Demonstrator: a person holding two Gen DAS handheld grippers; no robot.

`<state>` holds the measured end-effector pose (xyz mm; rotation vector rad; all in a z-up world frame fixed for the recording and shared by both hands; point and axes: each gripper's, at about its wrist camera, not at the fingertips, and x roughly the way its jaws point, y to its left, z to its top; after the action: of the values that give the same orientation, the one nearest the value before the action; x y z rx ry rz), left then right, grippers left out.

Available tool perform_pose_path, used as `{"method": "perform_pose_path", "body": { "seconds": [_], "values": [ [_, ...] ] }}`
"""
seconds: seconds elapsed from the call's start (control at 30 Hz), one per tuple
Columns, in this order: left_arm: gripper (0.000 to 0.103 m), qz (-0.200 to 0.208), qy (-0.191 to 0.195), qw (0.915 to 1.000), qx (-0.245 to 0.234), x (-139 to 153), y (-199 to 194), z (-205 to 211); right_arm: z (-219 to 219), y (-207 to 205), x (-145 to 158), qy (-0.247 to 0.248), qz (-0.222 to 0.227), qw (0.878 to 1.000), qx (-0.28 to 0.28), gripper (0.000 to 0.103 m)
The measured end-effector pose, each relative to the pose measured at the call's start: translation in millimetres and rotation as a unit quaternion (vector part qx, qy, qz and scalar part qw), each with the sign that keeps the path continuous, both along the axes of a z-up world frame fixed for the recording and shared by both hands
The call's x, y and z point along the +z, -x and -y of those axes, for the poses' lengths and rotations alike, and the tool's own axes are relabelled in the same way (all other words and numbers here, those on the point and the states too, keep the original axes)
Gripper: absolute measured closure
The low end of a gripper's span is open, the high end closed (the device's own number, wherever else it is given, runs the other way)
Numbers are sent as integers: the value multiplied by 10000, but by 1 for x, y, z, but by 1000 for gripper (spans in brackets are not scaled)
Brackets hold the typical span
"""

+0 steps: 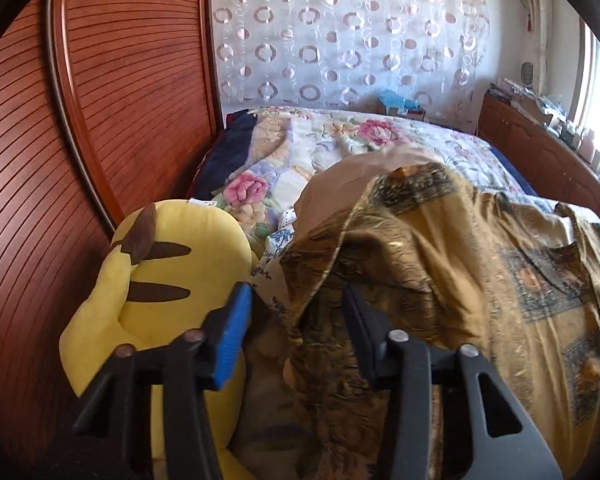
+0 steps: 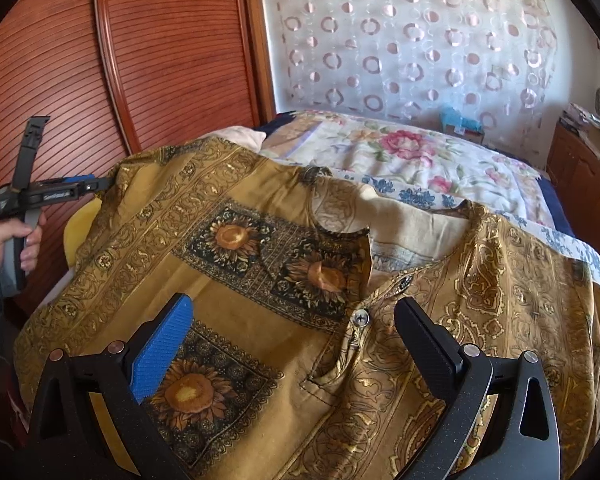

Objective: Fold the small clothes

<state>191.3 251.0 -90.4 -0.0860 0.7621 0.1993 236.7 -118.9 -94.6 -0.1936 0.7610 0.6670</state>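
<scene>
While the shirt lies spread on the bed, both tongs stand apart from each other.
Shirt (image 2: 260, 288): mustard, sunflower squares, buttoned placket, spread front-up over the floral quilt (image 2: 412, 160); its left edge is raised.
Left gripper (image 1: 296, 312): jaws set fairly wide, cloth bunched between them; whether they pinch it, I cannot tell.
Right gripper (image 2: 296, 344): jaws wide, holding nothing, poised over the shirt front near a button (image 2: 361, 317).
Plush toy (image 1: 172, 268): yellow, brown stripes, beside the shirt, against the wooden wardrobe (image 1: 132, 88).
Curtain (image 2: 412, 40): white, ring-patterned, behind the bed.

Mustard sunflower-print shirt (image 2: 260, 248), pink-rose floral quilt (image 2: 420, 156), yellow brown-striped plush (image 1: 172, 264).
</scene>
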Motion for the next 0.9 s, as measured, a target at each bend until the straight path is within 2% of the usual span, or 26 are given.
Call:
{"method": "perform_pose_path", "body": {
  "seconds": [0.03, 0.07, 0.1, 0.13, 0.23, 0.3, 0.53, 0.63, 0.73, 0.83, 0.9],
  "values": [
    [68, -24, -24, 10000, -10, -1, -1, 0, 0, 0, 0, 5, -8, 10000, 0, 1],
    [78, -57, -47, 10000, -35, -2, -2, -1, 2, 0, -1, 7, -15, 10000, -10, 1],
    [96, -89, -65, 9999, -62, -2, -4, -2, 4, 0, -1, 4, -19, 10000, -23, 1],
    [103, -104, -87, 9999, -74, -1, -5, -3, 5, 0, -1, 3, -23, 10000, -33, 1],
    [103, 58, -147, 9997, -164, 17, 1, 2, 9, 0, -1, -1, -35, 10000, -87, 1],
    [103, 112, -340, 9993, -43, 34, 3, 7, 13, 2, 0, -19, -23, 9999, -119, 1],
    [103, 490, -468, 9936, -907, 103, 1, 62, 29, 8, 5, -235, 60, 9994, -239, 1],
    [103, 503, -453, 9888, -1327, 129, -9, 93, 32, 11, 9, -325, 80, 9990, -282, 1],
    [103, 317, -211, 9848, -1693, 143, -25, 128, 38, 14, 13, -371, 157, 9987, -320, 1],
    [90, 166, -301, 9802, -1950, 146, -32, 161, 45, 14, 15, -431, 167, 9982, -393, 1],
    [70, 197, -299, 9764, -2131, 148, -29, 177, 49, 14, 14, -487, 146, 9977, -437, 1]
  ]
}}
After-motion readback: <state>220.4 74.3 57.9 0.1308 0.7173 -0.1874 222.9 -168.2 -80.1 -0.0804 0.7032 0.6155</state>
